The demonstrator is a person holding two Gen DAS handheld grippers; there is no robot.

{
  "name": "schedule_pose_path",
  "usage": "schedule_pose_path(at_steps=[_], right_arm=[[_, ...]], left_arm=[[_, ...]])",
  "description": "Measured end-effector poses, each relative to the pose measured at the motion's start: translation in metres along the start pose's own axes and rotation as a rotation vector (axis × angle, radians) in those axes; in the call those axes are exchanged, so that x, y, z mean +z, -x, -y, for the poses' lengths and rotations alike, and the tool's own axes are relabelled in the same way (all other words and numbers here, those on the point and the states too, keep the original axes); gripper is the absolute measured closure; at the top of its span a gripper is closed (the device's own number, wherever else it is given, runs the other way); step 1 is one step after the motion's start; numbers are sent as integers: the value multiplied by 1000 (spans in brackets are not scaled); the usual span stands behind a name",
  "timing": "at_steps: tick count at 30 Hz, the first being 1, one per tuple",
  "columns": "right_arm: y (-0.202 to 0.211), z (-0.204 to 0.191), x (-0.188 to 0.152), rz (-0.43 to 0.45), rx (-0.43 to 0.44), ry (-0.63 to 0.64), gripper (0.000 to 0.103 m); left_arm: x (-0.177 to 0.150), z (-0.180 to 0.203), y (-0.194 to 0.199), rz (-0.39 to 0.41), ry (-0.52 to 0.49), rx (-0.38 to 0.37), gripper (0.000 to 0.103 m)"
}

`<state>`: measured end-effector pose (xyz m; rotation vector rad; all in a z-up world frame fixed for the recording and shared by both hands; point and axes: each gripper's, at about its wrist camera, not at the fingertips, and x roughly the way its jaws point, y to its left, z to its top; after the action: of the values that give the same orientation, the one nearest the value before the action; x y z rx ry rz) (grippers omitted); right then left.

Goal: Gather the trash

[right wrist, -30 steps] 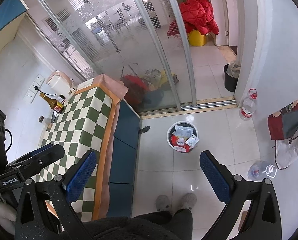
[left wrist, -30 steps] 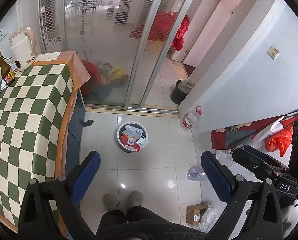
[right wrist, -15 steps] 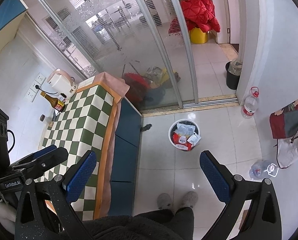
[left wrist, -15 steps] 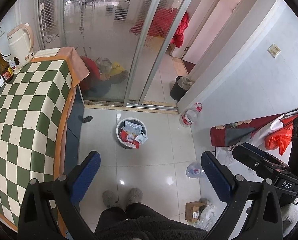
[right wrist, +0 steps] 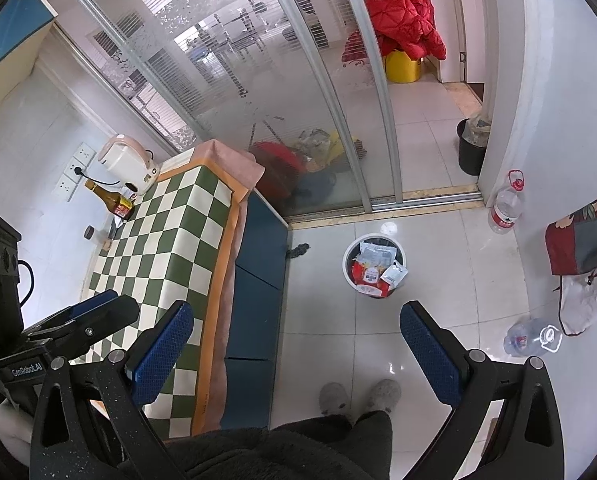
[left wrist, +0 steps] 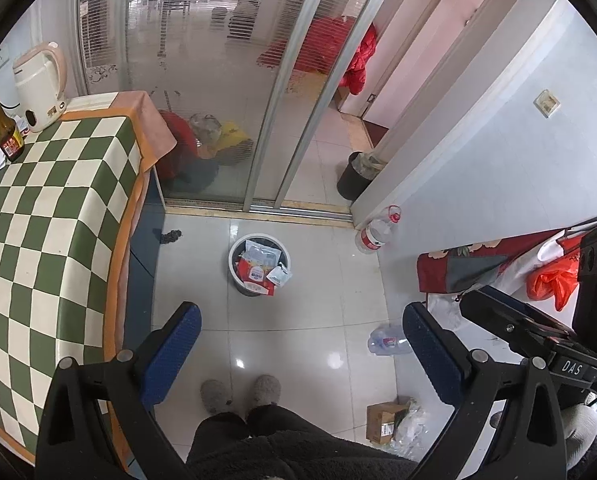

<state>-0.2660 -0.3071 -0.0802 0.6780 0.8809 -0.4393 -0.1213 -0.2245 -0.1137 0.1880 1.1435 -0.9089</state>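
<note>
Beyond both hand-held grippers (left wrist: 302, 344) (right wrist: 296, 340) — full bin (left wrist: 259, 266).

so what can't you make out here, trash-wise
- Bin contents below the top wrappers: covered by them in both views.
- Wrapper print: too small to read.
- Clear bottle in the left wrist view: partly behind the left gripper.
- Cardboard box: only in the left wrist view.

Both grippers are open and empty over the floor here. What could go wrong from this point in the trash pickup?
The bin already looks heaped, with a packet draped over its rim, so more trash may spill. The clear bottle lying on the glossy tiles could roll or slip from the fingers. The slippers stand close to the pickup area.
</note>
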Motion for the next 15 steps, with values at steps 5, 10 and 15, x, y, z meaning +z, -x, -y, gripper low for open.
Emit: schedule_pose_path(at_steps=[5,10,15], right_arm=[[0,-2,1,-1,9,2,0],[1,1,3,-1,11,2,0],[1,2,4,-2,11,-1,0]], left_arm=[[1,4,0,4,-3,-1,0],[2,6,-1,3,-2,-2,0],[1,8,-1,2,-5,-3,0]])
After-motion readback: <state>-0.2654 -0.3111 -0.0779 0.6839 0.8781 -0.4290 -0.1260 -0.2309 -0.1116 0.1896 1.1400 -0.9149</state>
